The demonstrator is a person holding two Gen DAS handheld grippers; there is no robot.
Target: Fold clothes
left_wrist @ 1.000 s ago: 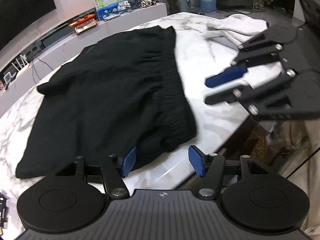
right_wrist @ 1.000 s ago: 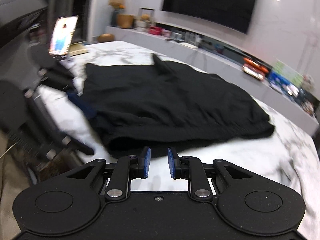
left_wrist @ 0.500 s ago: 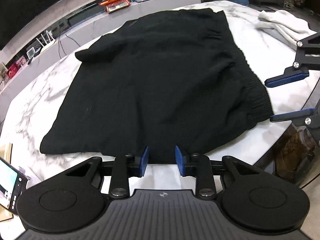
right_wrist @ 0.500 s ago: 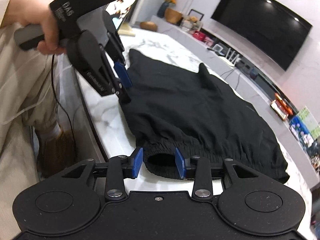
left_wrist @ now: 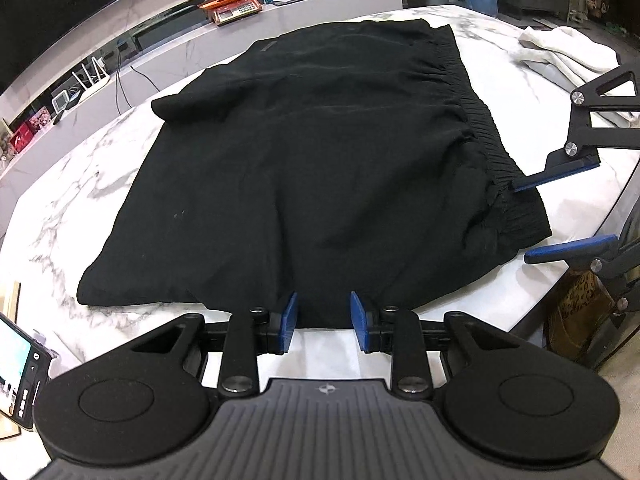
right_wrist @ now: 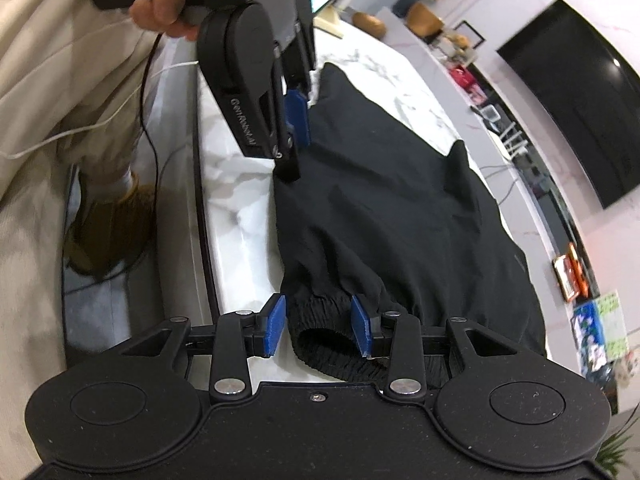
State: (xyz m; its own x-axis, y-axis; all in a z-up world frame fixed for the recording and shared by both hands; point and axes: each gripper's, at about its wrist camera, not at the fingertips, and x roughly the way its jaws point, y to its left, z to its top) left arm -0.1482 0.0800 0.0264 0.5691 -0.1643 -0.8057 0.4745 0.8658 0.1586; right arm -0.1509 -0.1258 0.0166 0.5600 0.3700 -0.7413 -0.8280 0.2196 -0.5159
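Black shorts (left_wrist: 320, 152) lie flat on marble; left gripper (left_wrist: 323, 322) at six o'clock and right gripper (right_wrist: 318, 325) straddle edges, fingers released, risking single-layer pinches.

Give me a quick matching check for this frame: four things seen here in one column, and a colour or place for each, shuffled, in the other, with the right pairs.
Things:
1. shorts
2. folded cloth
3. left gripper
4. right gripper

Descriptions:
A. white, at the far side of the marble table
B. at the elastic waistband corner
C. black, spread flat
D. at the near hem edge

Pairs: 1-C, 2-A, 3-D, 4-B
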